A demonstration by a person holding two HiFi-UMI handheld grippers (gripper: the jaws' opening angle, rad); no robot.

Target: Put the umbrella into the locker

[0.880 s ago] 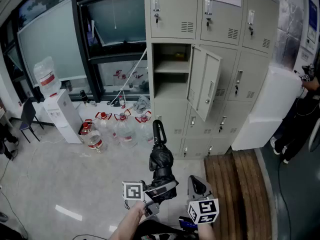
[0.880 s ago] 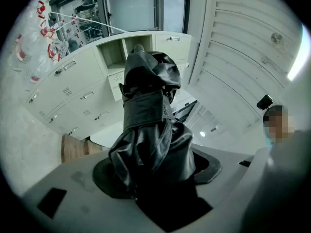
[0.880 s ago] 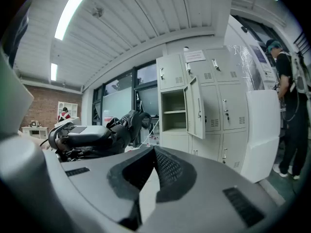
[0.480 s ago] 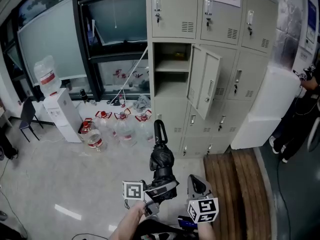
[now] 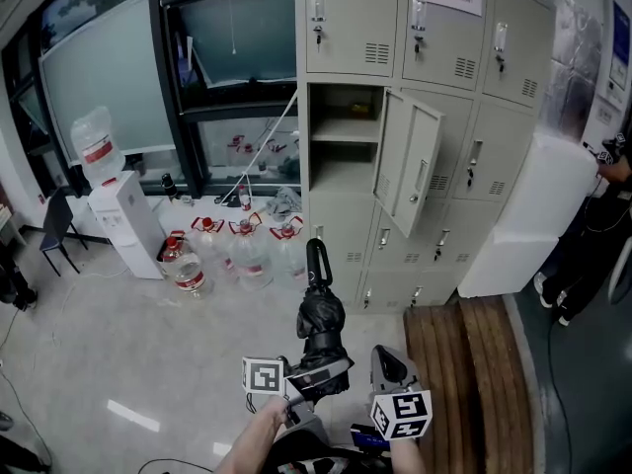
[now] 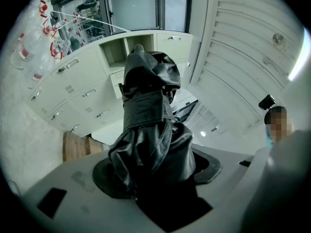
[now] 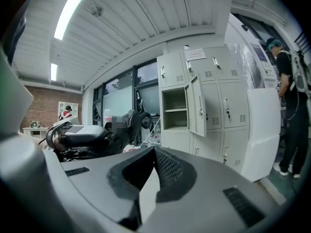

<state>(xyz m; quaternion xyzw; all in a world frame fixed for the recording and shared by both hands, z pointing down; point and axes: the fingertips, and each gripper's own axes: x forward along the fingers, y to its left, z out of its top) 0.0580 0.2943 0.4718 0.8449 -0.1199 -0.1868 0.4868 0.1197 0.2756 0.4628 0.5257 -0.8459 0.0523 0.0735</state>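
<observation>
A black folded umbrella (image 5: 318,326) stands upright in front of me, its loop handle (image 5: 316,261) on top. My left gripper (image 5: 299,381) is shut on the umbrella's lower end. In the left gripper view the umbrella (image 6: 148,110) fills the space between the jaws of that gripper (image 6: 153,166). My right gripper (image 5: 386,357) is just to the right of it, shut with nothing in it; its pads (image 7: 165,166) meet at the tips. The grey locker bank (image 5: 434,117) is ahead, with one compartment (image 5: 342,141) open and its door (image 5: 407,171) swung out to the right. From the right gripper view I see the umbrella (image 7: 127,123) at left and the open compartment (image 7: 175,110).
Several large water bottles (image 5: 237,255) stand on the floor left of the lockers, beside a white water dispenser (image 5: 123,220). A wooden bench (image 5: 464,363) lies at lower right. A big white block (image 5: 518,220) leans on the lockers, and a person (image 5: 597,230) stands at the far right.
The head view has shifted slightly, so the lockers sit a little further right in the picture. Both grippers and the umbrella keep their places.
</observation>
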